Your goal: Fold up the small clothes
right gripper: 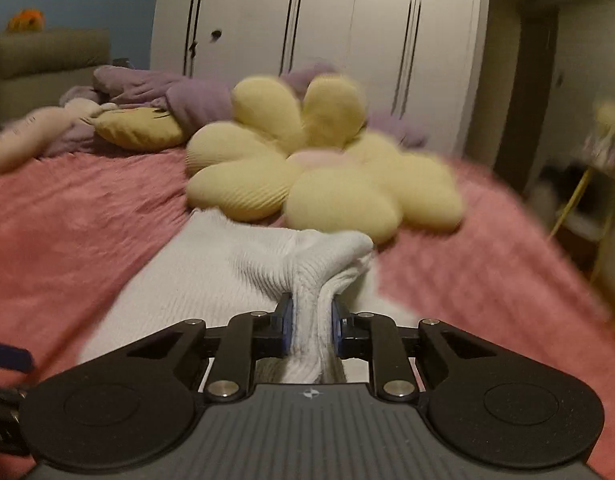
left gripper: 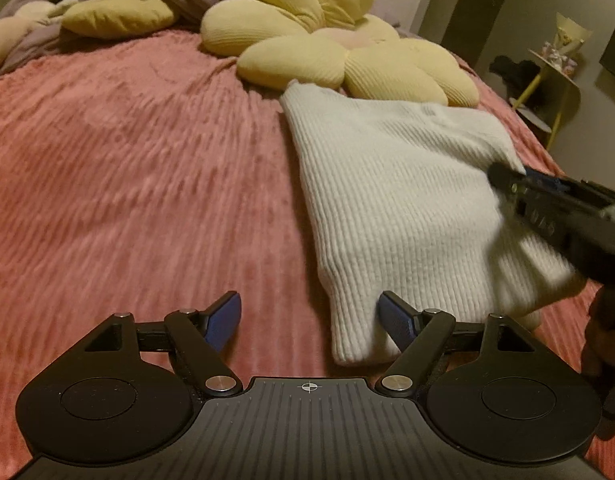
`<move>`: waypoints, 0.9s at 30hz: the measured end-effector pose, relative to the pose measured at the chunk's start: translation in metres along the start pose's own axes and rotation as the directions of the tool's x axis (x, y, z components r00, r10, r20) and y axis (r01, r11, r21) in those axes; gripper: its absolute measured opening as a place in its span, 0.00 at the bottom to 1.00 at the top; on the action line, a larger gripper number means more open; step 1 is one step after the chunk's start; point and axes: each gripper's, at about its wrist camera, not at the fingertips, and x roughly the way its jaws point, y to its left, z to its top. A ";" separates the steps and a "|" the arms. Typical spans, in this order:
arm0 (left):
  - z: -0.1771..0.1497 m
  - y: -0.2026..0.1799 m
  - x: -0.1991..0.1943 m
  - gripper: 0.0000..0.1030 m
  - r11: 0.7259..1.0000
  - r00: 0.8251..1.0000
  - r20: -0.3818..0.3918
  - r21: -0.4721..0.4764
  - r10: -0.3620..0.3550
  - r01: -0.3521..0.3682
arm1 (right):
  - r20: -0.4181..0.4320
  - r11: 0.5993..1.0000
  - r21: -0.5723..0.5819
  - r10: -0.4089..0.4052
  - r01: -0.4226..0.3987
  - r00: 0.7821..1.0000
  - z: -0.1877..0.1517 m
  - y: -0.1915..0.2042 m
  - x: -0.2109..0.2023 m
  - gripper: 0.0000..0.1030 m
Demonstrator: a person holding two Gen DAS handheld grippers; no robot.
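The white ribbed knit top (left gripper: 387,208) lies on the pink bed cover (left gripper: 127,168), just below the yellow flower cushion (left gripper: 339,52). The right claw (right gripper: 311,322) is clamped on a bunched ridge of its edge, probably to carry that side over for a fold. The left claw (left gripper: 309,320) stands apart and empty at the near hem; the top's far right side is hidden, and blur smears the right claw.

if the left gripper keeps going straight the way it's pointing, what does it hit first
Most likely the near corner of the white ribbed knit garment, which already lies by the right finger of the open left gripper. The other finger would meet the pink ribbed blanket. Depth is hard to judge here.
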 end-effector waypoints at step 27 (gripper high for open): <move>-0.007 -0.002 -0.008 0.82 0.992 0.994 -0.041 -0.076 -0.104 0.100 | -0.147 0.784 0.599 0.305 -0.161 0.941 -0.079 -0.099 -0.035 0.22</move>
